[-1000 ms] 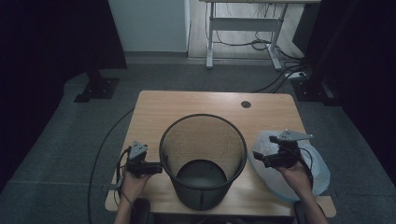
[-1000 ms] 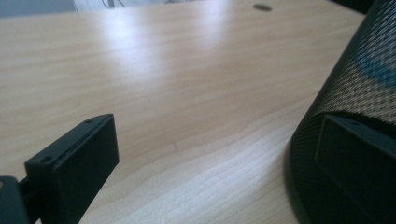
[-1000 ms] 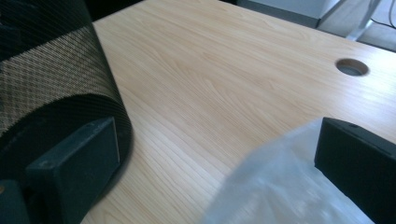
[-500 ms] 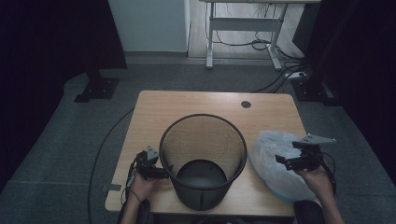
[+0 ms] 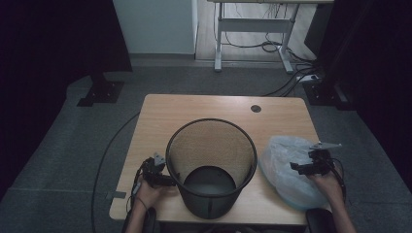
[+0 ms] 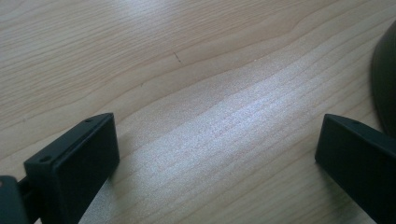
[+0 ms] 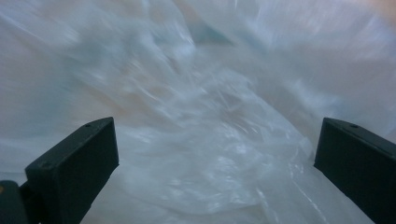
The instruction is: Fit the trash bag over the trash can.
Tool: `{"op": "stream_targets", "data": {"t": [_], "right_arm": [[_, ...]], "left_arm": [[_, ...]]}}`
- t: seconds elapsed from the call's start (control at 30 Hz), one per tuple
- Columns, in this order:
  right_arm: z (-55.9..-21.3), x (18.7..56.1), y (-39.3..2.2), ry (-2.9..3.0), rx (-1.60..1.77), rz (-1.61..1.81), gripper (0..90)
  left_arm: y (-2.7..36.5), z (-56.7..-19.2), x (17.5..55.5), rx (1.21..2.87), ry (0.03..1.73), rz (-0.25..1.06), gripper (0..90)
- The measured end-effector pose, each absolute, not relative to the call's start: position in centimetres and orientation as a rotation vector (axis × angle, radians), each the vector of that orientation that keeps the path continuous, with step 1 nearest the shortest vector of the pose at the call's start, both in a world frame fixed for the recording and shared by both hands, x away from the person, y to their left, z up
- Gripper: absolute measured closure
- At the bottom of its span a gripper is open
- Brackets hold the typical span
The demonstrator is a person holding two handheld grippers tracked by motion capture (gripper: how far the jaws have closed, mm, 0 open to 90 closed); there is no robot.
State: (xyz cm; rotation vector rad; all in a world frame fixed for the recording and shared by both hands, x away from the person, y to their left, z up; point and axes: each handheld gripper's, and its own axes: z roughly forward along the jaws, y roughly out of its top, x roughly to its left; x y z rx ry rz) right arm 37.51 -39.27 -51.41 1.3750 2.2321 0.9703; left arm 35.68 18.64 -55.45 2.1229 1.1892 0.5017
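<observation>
left claw (image 5: 167, 182): drew back toward table edge | right claw (image 5: 296, 168): moved rightward over plastic bag (image 5: 284, 165)

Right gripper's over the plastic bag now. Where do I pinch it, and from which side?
Probably on the raised crumpled fold in the middle of the clear plastic bag, coming straight down from above. It lies slack on the wooden table beside the mesh wastebasket, and the open right gripper already straddles that ridge, so a thin gathered pleat suits a pinch.
</observation>
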Motion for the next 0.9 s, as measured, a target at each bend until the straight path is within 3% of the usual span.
{"op": "stream_targets", "data": {"t": [0.27,0.43,0.47,0.6,0.77,0.9], "right_arm": [[-54.8,38.6,-38.8,2.334,1.406,0.842,0.0],[-55.2,38.5,-37.8,2.328,1.372,0.812,0.9],[-55.1,38.4,-37.6,2.319,1.37,0.823,5.5],[-54.7,37.4,-36.9,2.299,1.336,0.878,38.1],[-54.5,36.0,-36.4,2.325,1.311,0.935,83.1],[-54.6,35.7,-37.1,2.328,1.387,1.032,86.6]], "left_arm": [[18.6,-55.5,35.7,2.12,1.191,0.504,0.0],[18.6,-55.4,35.7,2.123,1.192,0.504,0.0],[18.6,-55.5,35.7,2.121,1.194,0.505,0.0],[18.6,-55.5,35.6,2.119,1.197,0.506,0.0],[18.5,-55.5,35.6,2.118,1.199,0.507,0.0],[18.5,-55.5,35.6,2.117,1.2,0.507,0.0]]}}
